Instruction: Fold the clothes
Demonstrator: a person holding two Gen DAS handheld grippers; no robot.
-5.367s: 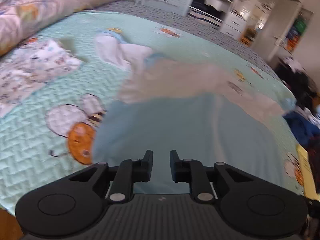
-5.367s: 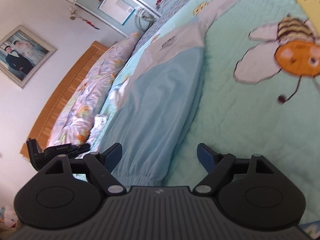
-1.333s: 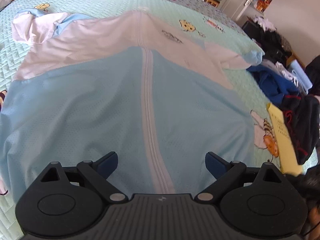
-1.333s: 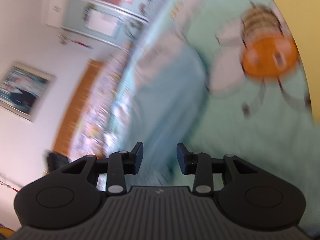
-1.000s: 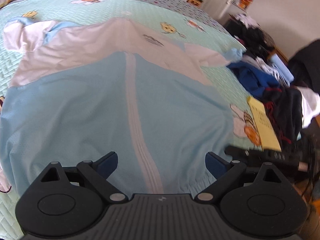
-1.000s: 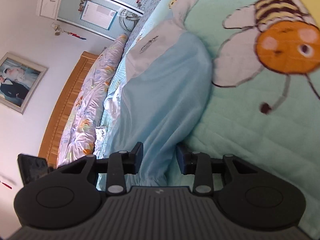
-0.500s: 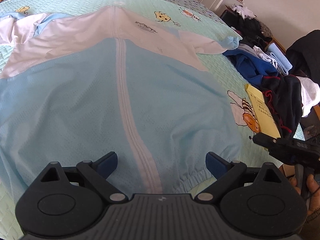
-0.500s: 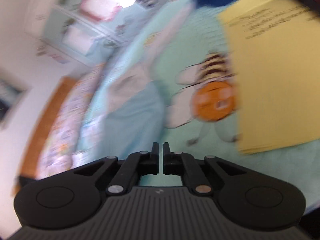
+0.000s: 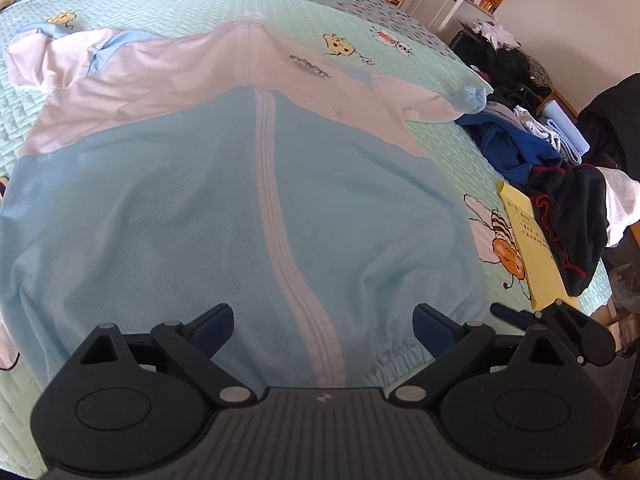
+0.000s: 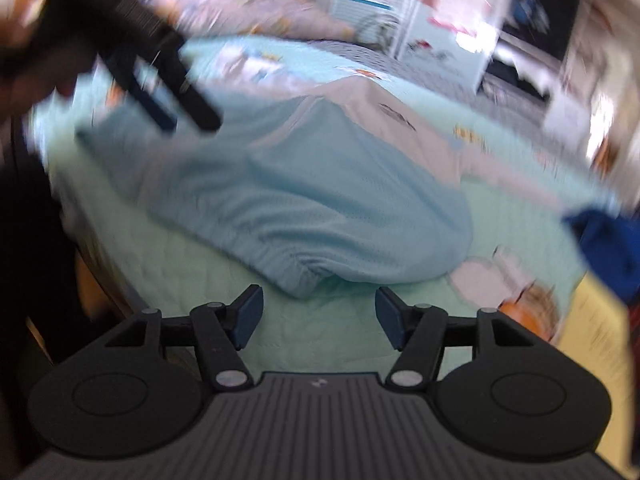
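- Since half a second ago, right gripper (image 10: 319,316) has swung to face the jacket (image 10: 320,200); its jaws have just been opening, holding nothing.
- Jacket hem lies just ahead of it.
- Left gripper (image 9: 322,326) stands wide open, empty, above the jacket's hem.

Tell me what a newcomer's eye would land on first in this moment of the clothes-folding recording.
A large light blue and white zip jacket lies spread flat, front up, across the mint bee-print bedspread, filling the left wrist view. The left gripper hangs open over its elastic hem; the right gripper, jaws just opened and empty, faces the hem's corner. To the right, a heap of dark clothes partly covers a yellow sheet.
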